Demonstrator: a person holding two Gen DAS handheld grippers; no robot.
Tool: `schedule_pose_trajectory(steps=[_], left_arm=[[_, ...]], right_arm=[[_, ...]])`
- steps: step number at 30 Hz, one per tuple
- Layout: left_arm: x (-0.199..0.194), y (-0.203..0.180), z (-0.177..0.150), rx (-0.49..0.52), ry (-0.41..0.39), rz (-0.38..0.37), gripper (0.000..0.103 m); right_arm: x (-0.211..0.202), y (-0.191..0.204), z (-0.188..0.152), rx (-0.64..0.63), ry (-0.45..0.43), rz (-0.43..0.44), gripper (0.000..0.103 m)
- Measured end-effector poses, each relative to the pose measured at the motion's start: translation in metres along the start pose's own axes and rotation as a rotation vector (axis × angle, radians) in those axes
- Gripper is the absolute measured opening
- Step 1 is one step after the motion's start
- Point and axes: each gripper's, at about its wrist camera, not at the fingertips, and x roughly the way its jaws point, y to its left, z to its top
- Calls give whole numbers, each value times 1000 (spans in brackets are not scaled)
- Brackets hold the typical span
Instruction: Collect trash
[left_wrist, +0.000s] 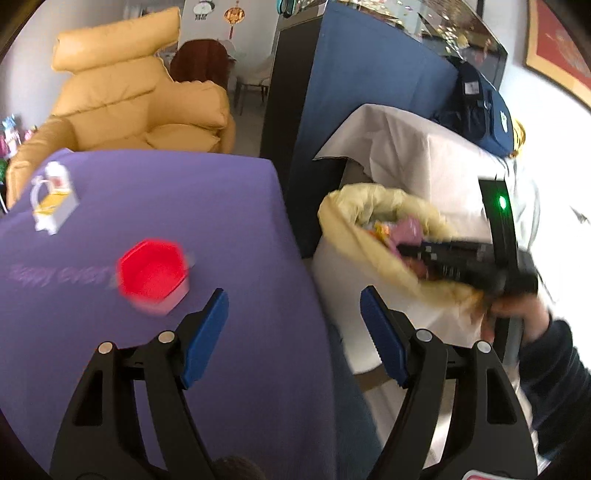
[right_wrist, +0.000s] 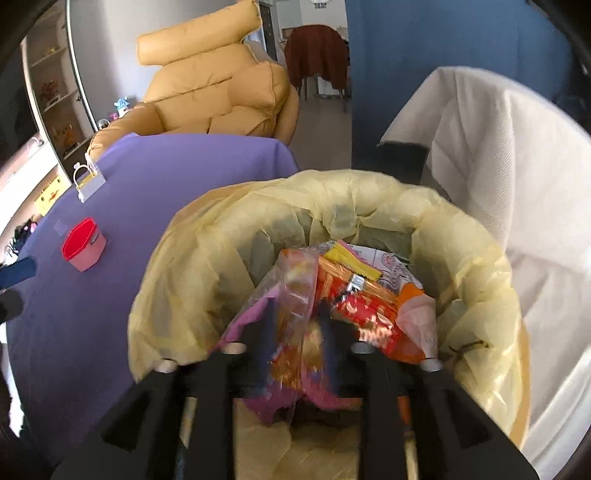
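A bin lined with a yellow bag (right_wrist: 480, 266) stands beside the purple table (right_wrist: 166, 177); it also shows in the left wrist view (left_wrist: 354, 206). Several wrappers (right_wrist: 365, 295) lie inside it. My right gripper (right_wrist: 295, 325) is over the bin mouth, its jaws a little apart with a crinkly plastic wrapper (right_wrist: 295, 295) between them; whether they grip it I cannot tell. It shows in the left wrist view (left_wrist: 417, 254), reaching into the bin. My left gripper (left_wrist: 293, 310) is open and empty above the table's right edge. A red hexagonal box (left_wrist: 153, 273) sits on the table, left of it.
A small white carton (left_wrist: 53, 199) stands at the table's far left. A tan armchair (left_wrist: 140, 96) is behind the table. A blue cabinet (left_wrist: 354, 92) and a white-draped piece of furniture (left_wrist: 417, 155) stand behind the bin.
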Motion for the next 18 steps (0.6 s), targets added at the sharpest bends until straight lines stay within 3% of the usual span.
schedule_pose_trajectory(steps=[3, 7, 11, 13, 15, 18], left_arm=[[-27, -4, -19, 37, -31, 46, 70], [-61, -6, -38, 53, -97, 130, 70], [-99, -4, -49, 27, -165, 156, 70], [-110, -5, -55, 22, -172, 186, 70], [-119, -7, -63, 18, -160, 275, 70], [-129, -6, -72, -18, -147, 350, 70]], right_arm=[[-16, 3, -6, 4, -37, -12, 52], [-43, 9, -13, 33, -94, -60, 53], [-87, 33, -27, 61, -168, -11, 53], [-109, 56, -39, 51, -199, -1, 53], [-125, 81, -52, 34, -223, 14, 53], [-142, 117, -72, 7, -243, 64, 53]])
